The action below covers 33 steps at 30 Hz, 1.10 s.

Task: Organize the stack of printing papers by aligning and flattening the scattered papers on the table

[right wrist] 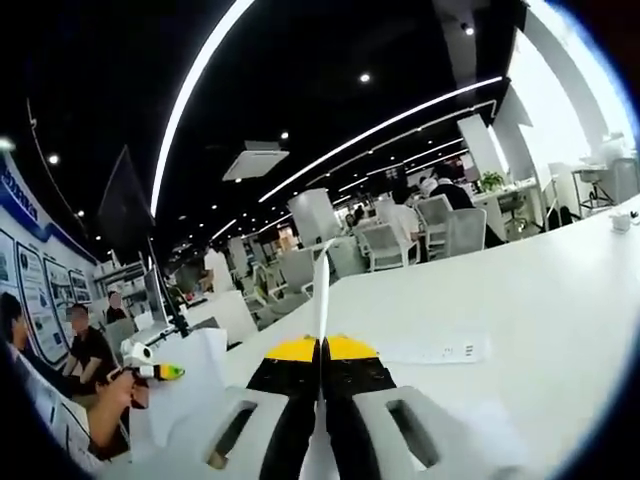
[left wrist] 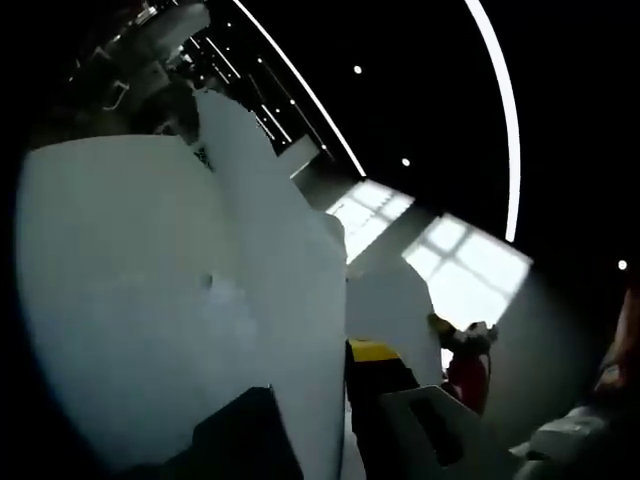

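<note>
Nothing is reading clearly. The blue wall posters [right wrist: 30,265] in the right gripper view are carrying print too small and blurred to make out; the papers [left wrist: 150,290] are showing blank.

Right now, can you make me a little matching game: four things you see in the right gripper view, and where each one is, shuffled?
Things:
1. sheet of paper
2. power strip
3. potted plant
4. light strip

Places:
A. on the dark ceiling
B. lying flat on the white table
C. pinched edge-on between the jaws of the right gripper
D. far back in the office, among the desks

Pairs: 1-C, 2-B, 3-D, 4-A
</note>
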Each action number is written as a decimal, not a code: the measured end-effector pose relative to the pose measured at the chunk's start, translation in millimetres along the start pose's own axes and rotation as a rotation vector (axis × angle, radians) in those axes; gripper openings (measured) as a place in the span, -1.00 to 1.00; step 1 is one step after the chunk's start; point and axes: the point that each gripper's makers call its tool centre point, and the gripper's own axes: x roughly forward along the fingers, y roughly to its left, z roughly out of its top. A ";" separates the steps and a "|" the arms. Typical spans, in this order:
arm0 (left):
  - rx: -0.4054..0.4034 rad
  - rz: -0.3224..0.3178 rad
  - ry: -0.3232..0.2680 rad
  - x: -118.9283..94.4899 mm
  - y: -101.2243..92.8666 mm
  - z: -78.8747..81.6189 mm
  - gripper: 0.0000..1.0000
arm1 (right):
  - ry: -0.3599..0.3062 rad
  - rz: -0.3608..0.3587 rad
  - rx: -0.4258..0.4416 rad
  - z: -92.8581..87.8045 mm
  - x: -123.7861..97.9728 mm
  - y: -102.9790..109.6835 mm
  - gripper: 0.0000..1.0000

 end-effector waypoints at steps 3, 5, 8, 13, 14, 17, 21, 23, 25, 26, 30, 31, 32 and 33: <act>0.000 0.002 0.002 -0.4 1.5 0.3 -0.88 | -0.003 0.002 -0.001 0.1 -0.6 2.0 -1.00; 0.000 0.002 0.002 -0.2 1.0 -0.2 -0.88 | -0.002 0.003 -0.002 -0.2 -0.6 3.1 -1.00; -0.003 0.003 0.002 -0.3 1.6 0.2 -0.88 | -0.003 0.006 -0.008 -0.2 -0.9 6.8 -1.00; -0.001 0.000 0.000 -0.8 1.1 1.5 -0.88 | -0.003 0.017 -0.015 0.5 -0.1 11.7 -1.00; -0.001 0.000 -0.001 -0.9 1.0 1.8 -0.88 | -0.005 0.018 -0.017 0.7 0.2 12.4 -1.00; -0.002 0.002 -0.004 -1.0 1.2 2.5 -0.88 | 0.001 0.024 -0.019 -0.2 1.2 14.8 -1.00; -0.003 0.006 -0.003 -0.3 0.5 -0.4 -0.88 | 0.005 0.023 -0.022 -0.2 1.7 15.6 -1.00; -0.004 0.008 -0.001 -0.4 0.8 -0.9 -0.88 | 0.004 0.025 -0.025 0.0 1.9 16.9 -1.00; -0.005 0.005 -0.003 -0.5 1.7 0.7 -0.88 | 0.002 0.027 -0.028 0.4 2.2 18.9 -1.00; -0.007 0.005 -0.004 -0.4 2.0 1.4 -0.88 | 0.001 0.028 -0.030 0.5 2.6 19.9 -1.00; -0.012 0.001 -0.014 0.4 4.7 5.8 -0.88 | 0.008 0.035 -0.038 -0.2 4.9 24.0 -1.00; -0.013 0.003 -0.016 0.6 5.6 6.4 -0.88 | 0.011 0.037 -0.039 -0.4 5.4 24.2 -1.00; -0.015 0.004 -0.017 0.9 5.9 6.7 -0.88 | 0.011 0.036 -0.040 -0.1 5.6 24.7 -1.00; -0.014 0.002 -0.017 1.1 5.7 6.7 -0.88 | 0.009 0.037 -0.043 0.5 5.8 24.9 -1.00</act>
